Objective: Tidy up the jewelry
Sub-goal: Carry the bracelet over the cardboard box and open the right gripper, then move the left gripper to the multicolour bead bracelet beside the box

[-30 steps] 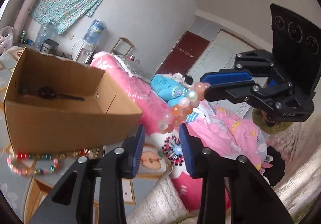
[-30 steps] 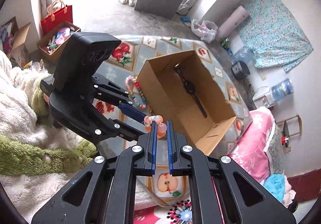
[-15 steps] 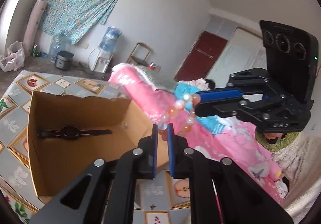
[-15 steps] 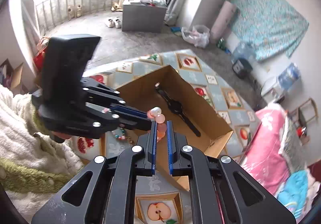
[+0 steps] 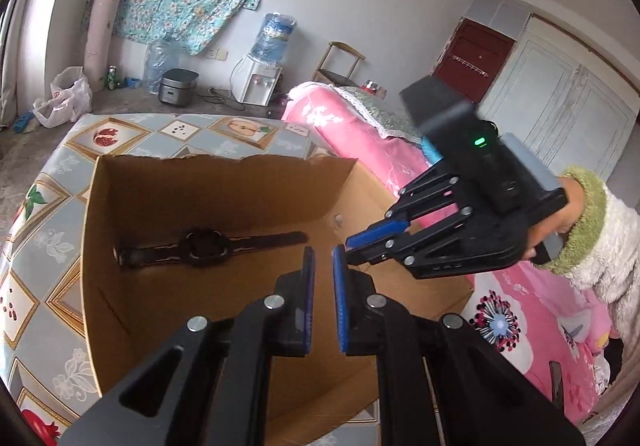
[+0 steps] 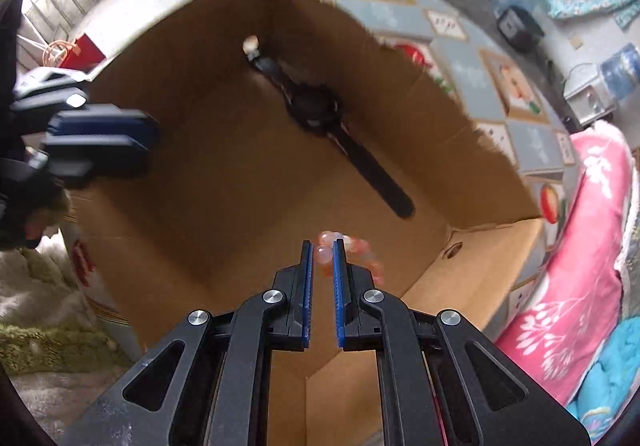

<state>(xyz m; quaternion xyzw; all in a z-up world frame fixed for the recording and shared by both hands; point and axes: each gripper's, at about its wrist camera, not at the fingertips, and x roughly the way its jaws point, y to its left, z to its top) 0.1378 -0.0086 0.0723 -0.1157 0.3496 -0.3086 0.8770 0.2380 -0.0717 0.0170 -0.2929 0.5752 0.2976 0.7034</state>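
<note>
A plain brown cardboard box (image 5: 224, 202), top flaps gone and one rim torn ragged, stands on a desk (image 5: 60, 174) covered in a glossy cloth printed with framed fruit pictures. On the box floor lies a black watch (image 5: 204, 246), strap stretched out flat, its round case in the middle; in the right wrist view the watch (image 6: 316, 106) runs diagonally toward the far corner.

The right gripper (image 6: 323, 246) hangs over the open box, near the corner by the pink bed. Its blue ribbed fingers (image 6: 307, 278) stand a narrow gap apart, and the bracelet (image 6: 344, 246) of smooth round beads, pale pink, orange and milky white, sits right at their tips. A bead or two shows between the fingers and the rest of the string curves off to the right side, blurred. Whether the pads actually press the beads I cannot tell; they look close to it. From the left wrist view the right gripper (image 5: 352, 246) points down into the box, with a cream fleece sleeve with a green cuff (image 5: 588, 214) behind it; the beads do not show there.

The left gripper (image 5: 322, 250) is just beside it, over the box interior, its fingers (image 5: 308, 286) nearly parallel with a slim gap and nothing between them. In the right wrist view the left gripper (image 6: 148, 146) is a blur at the box's left wall.

A pink flowered bedspread (image 5: 376, 142) lies beyond the box.
</note>
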